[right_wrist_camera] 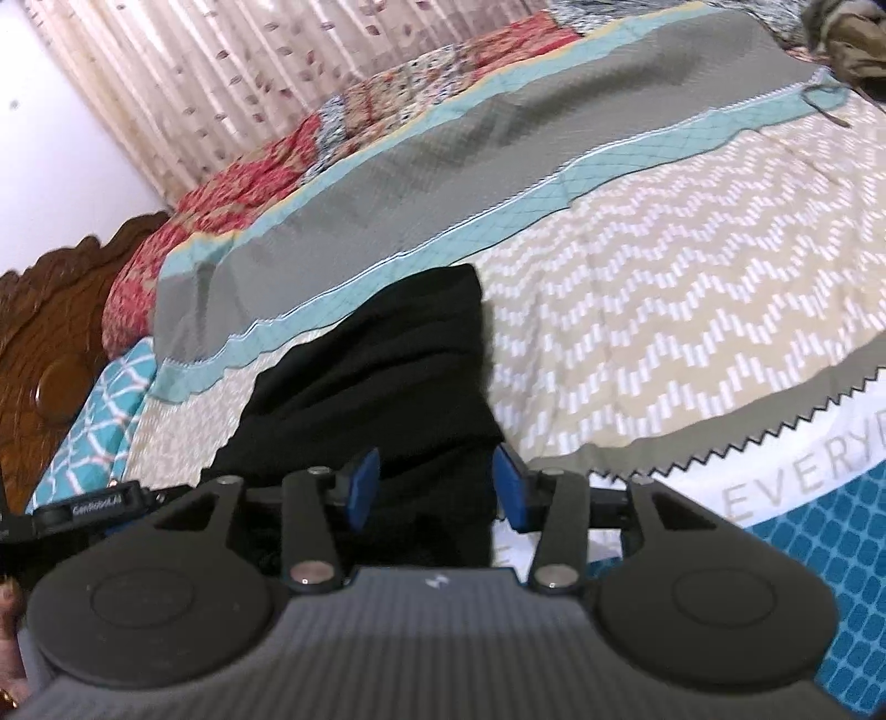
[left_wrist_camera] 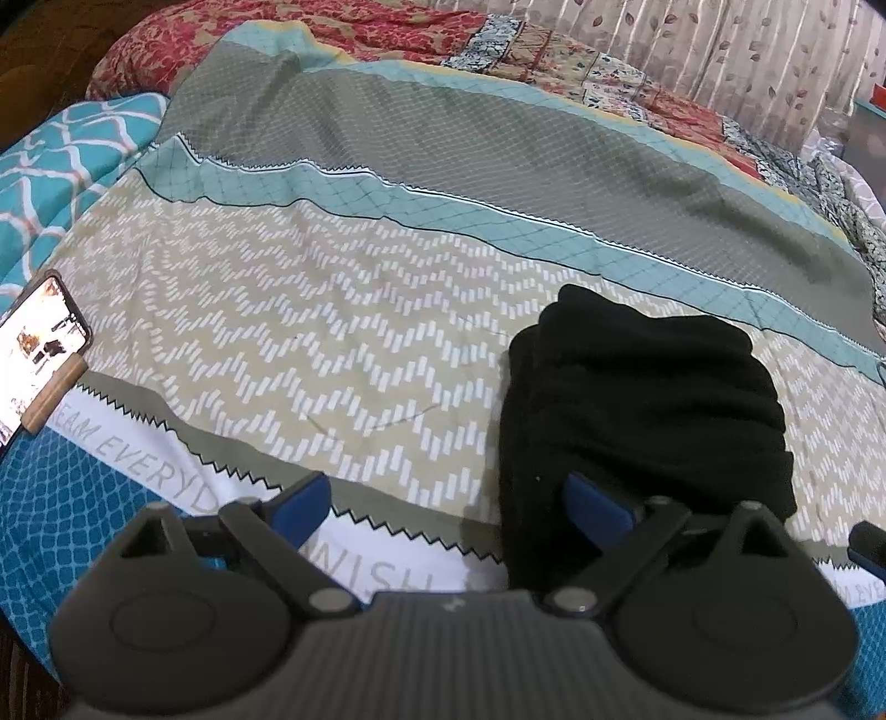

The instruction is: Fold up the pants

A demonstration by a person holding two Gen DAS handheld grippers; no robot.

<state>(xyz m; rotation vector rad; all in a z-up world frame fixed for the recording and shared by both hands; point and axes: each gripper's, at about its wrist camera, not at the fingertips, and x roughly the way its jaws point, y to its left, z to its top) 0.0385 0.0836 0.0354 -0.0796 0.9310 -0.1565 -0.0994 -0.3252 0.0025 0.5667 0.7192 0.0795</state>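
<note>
The black pants lie folded into a thick bundle on the patterned bedsheet, right of centre in the left wrist view. My left gripper is open wide at the bed's near edge. Its right finger lies over the bundle's near left corner and its left finger over bare sheet. In the right wrist view the pants run away from the camera. My right gripper stands open astride their near end, a blue pad on each side of the black fabric. I cannot see the pads pressing it.
A lit phone leans on a wooden stand at the bed's left edge. A teal pillow and a red patchwork quilt lie along the far side. A carved wooden headboard and a curtain stand beyond.
</note>
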